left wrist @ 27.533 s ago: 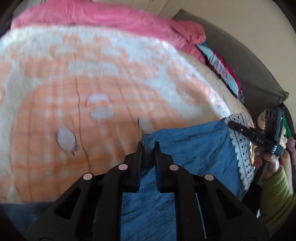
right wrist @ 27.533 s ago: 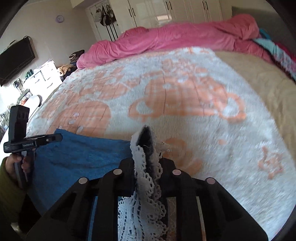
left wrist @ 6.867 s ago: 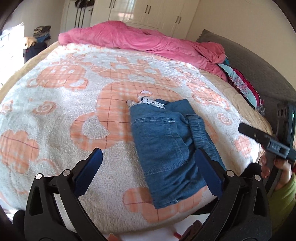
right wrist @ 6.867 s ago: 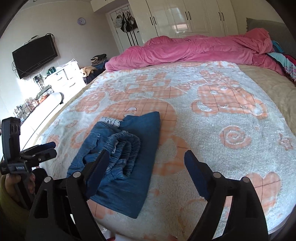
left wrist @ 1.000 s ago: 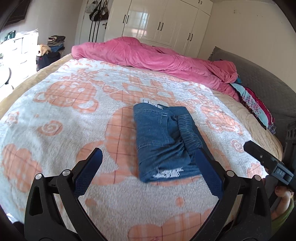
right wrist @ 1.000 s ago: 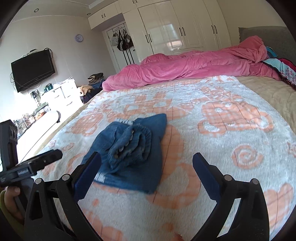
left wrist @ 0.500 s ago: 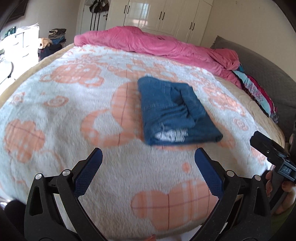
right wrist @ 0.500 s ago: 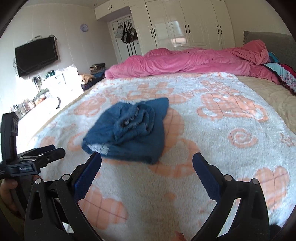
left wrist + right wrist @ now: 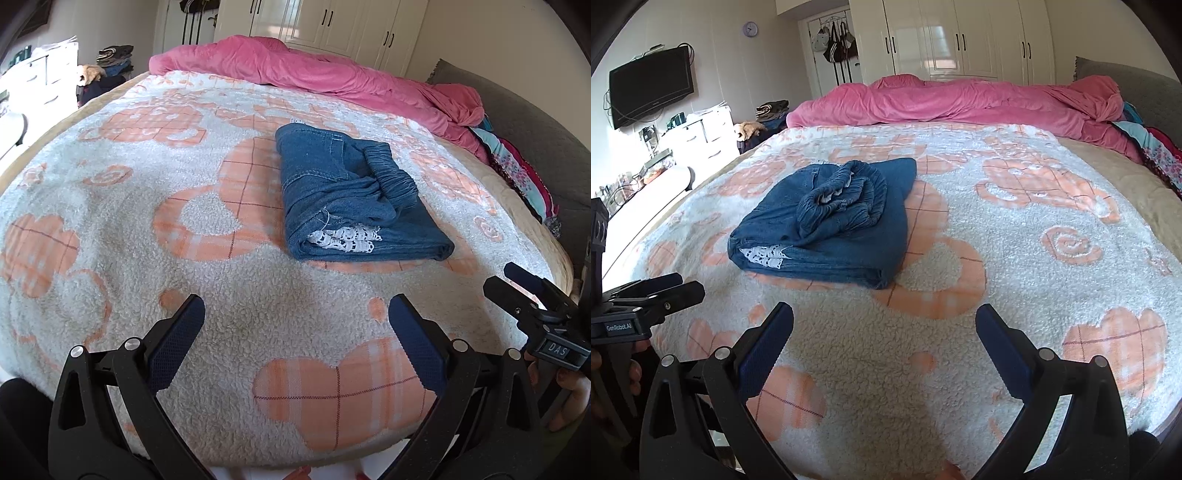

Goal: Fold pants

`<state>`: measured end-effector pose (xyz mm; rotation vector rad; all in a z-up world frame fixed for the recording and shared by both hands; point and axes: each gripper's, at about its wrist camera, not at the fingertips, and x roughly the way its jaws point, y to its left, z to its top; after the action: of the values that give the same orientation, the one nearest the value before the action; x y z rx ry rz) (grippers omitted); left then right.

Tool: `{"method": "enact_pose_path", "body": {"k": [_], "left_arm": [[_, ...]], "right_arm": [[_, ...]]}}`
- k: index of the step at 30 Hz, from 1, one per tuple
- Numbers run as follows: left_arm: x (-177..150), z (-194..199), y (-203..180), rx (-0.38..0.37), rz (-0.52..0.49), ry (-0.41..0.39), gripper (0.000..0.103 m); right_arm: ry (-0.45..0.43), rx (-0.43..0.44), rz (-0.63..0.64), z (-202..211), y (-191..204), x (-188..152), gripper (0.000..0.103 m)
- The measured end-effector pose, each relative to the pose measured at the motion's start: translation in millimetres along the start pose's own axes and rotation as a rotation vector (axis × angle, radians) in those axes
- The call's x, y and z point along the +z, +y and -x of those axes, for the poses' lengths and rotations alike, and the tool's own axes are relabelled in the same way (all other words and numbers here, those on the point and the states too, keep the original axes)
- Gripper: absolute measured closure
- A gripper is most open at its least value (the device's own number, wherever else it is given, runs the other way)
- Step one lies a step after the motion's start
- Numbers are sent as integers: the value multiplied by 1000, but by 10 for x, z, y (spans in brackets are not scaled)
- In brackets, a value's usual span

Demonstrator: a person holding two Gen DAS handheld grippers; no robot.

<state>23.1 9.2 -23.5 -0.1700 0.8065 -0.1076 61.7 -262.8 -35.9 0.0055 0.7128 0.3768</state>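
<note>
**Both grippers drawn back; folded pants left on the blanket**

Since half a second ago both grippers have pulled a little farther off, so the denim bundle sits deeper in each view with more bare blanket in front of it.

At far left of the right wrist view a wall television [image 9: 652, 84] hangs above a white dresser [image 9: 701, 138] cluttered with small items. Next comes the left gripper [image 9: 293, 339], jaws spread wide and holding nothing, hovering over the near edge of the white-and-orange fleece blanket [image 9: 110, 221]. In the middle of that blanket lie the pants [image 9: 351, 199], folded into a compact blue rectangle, the elastic waistband bunched on top and white lace trim [image 9: 343, 236] peeking from the near edge. Nothing lies between either gripper and the bundle. To the right, the right gripper [image 9: 884, 338] is likewise wide open and empty, well apart from the pants. Behind everything a rumpled pink duvet [image 9: 960, 99] runs across the far side of the bed, with white wardrobes [image 9: 960, 40] beyond, and colourful patterned cloth [image 9: 517, 173] heaped against a grey headboard [image 9: 524, 122] at far right.
</note>
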Motion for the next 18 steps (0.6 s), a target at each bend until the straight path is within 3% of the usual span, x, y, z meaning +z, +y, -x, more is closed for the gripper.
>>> {"method": "enact_pose_path", "body": {"k": [18], "left_arm": [[35, 22, 18, 15, 9, 0, 9]], "right_arm": [[2, 6, -6, 4, -1, 4, 5]]}}
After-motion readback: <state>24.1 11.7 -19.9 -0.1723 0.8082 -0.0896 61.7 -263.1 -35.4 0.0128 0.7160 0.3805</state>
